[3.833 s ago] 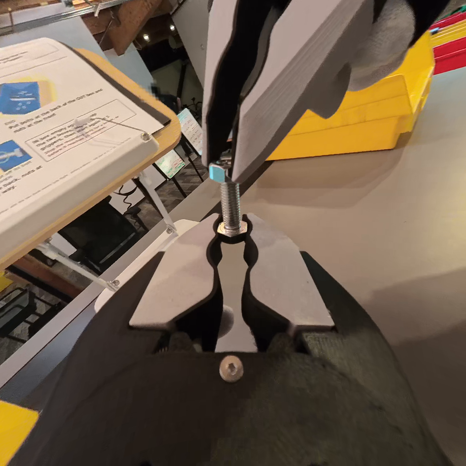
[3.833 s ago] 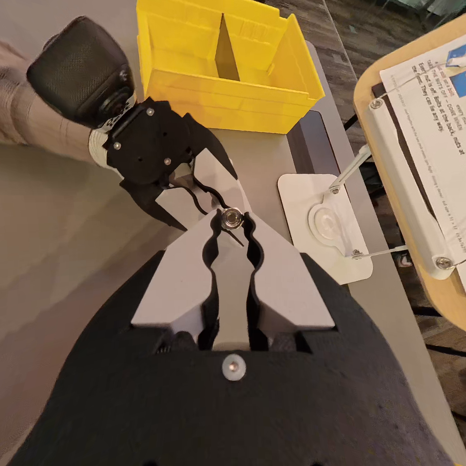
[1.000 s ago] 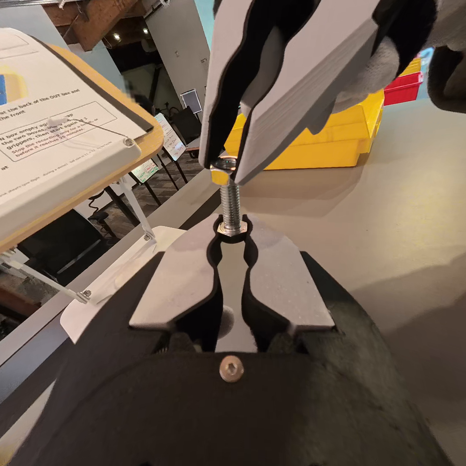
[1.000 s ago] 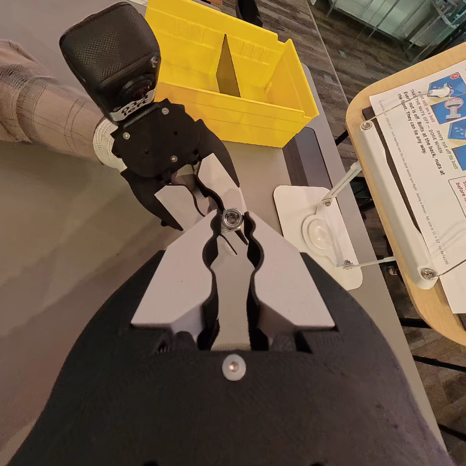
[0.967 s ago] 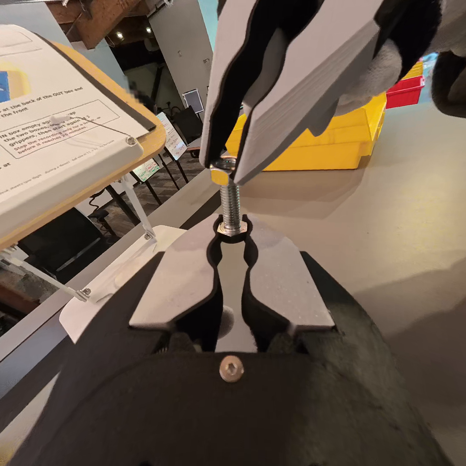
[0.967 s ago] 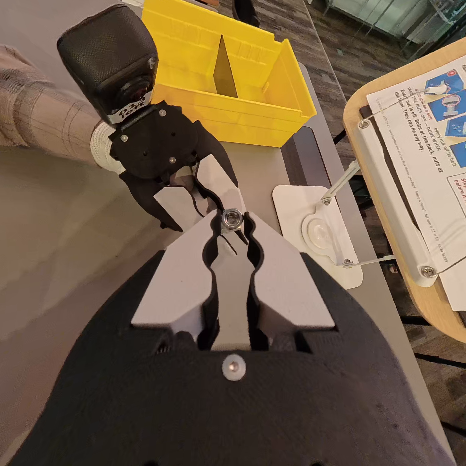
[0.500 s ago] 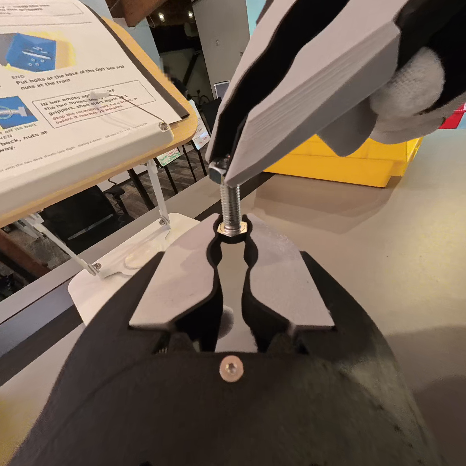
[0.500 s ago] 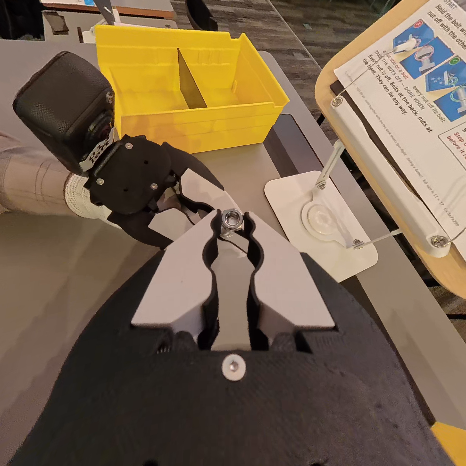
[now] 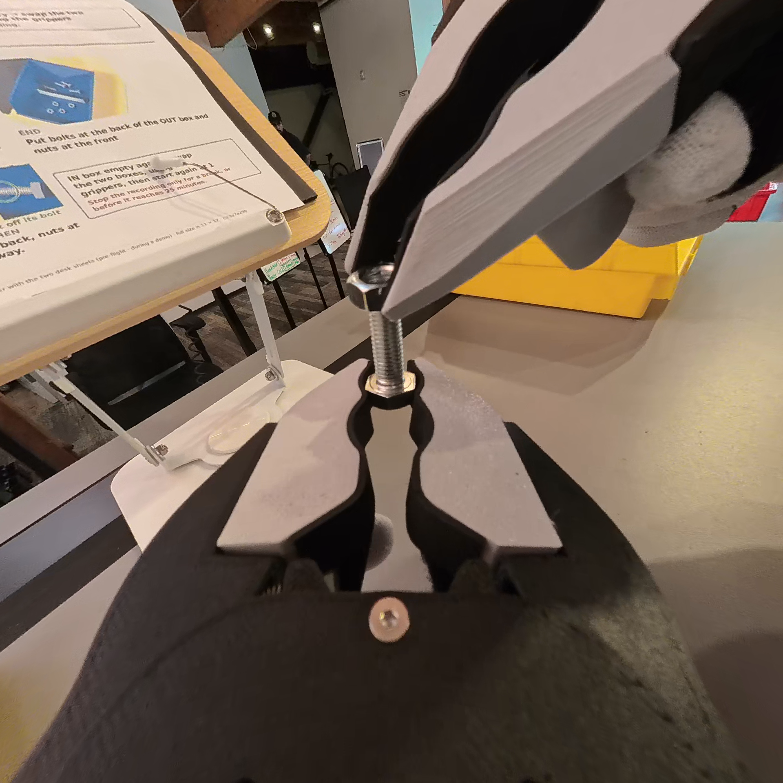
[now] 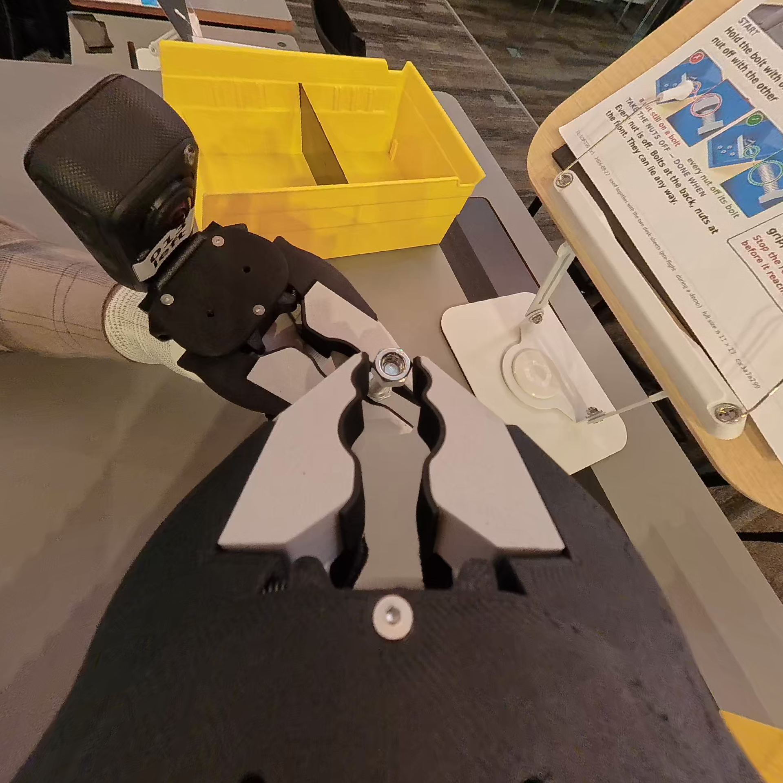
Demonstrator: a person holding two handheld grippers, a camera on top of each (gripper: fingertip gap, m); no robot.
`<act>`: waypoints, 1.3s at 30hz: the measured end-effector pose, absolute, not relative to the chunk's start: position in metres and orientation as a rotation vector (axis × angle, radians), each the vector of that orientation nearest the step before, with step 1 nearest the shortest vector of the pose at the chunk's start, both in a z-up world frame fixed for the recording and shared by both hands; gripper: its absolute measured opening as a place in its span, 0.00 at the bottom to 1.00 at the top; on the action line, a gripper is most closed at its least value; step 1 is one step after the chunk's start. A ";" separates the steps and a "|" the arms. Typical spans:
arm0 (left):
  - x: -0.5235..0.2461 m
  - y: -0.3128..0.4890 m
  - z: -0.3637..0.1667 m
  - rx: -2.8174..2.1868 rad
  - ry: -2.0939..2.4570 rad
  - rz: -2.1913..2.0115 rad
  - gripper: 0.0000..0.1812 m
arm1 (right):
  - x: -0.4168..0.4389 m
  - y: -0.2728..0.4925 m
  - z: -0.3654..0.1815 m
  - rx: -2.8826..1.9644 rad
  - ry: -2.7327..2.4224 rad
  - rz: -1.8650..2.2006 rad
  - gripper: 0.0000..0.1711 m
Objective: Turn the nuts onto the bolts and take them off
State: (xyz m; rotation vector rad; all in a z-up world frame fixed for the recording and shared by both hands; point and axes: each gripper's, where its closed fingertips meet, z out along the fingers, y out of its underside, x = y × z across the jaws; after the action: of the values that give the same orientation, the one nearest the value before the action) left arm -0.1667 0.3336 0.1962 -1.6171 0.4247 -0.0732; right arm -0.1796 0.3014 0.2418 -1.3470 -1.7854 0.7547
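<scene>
Left gripper (image 9: 389, 383) pinches the nut (image 9: 390, 386); right gripper (image 10: 390, 365) clamps the bolt (image 9: 384, 339) head above bare table (image 9: 635, 423), yellow bin (image 10: 322, 203) well apart.

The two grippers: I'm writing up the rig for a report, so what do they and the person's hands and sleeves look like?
Both grippers, left and right, have black textured bodies, light grey wedge-shaped fingers with wavy black inner pads, and a silver screw. A black mesh-covered camera tops the left. The person wears white knit gloves and a plaid sleeve.
</scene>
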 end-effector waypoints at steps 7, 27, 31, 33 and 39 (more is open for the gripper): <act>-0.167 0.334 0.196 -1.616 0.426 -0.073 0.08 | -0.179 0.301 0.243 -1.338 -1.791 0.750 0.11; -0.168 0.334 0.199 -1.609 0.421 -0.070 0.08 | -0.175 0.301 0.243 -1.328 -1.810 0.717 0.11; -0.168 0.334 0.200 -1.608 0.420 -0.070 0.08 | -0.174 0.300 0.243 -1.325 -1.817 0.711 0.10; -0.168 0.333 0.200 -1.607 0.422 -0.066 0.08 | -0.174 0.300 0.243 -1.325 -1.818 0.710 0.10; -0.169 0.334 0.200 -1.607 0.418 -0.068 0.08 | -0.173 0.300 0.243 -1.324 -1.822 0.705 0.10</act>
State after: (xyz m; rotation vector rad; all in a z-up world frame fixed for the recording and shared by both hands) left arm -0.1694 0.3336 0.2005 -1.6068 0.4180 -0.0683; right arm -0.1728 0.2998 0.2433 -1.3243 -1.8224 0.7054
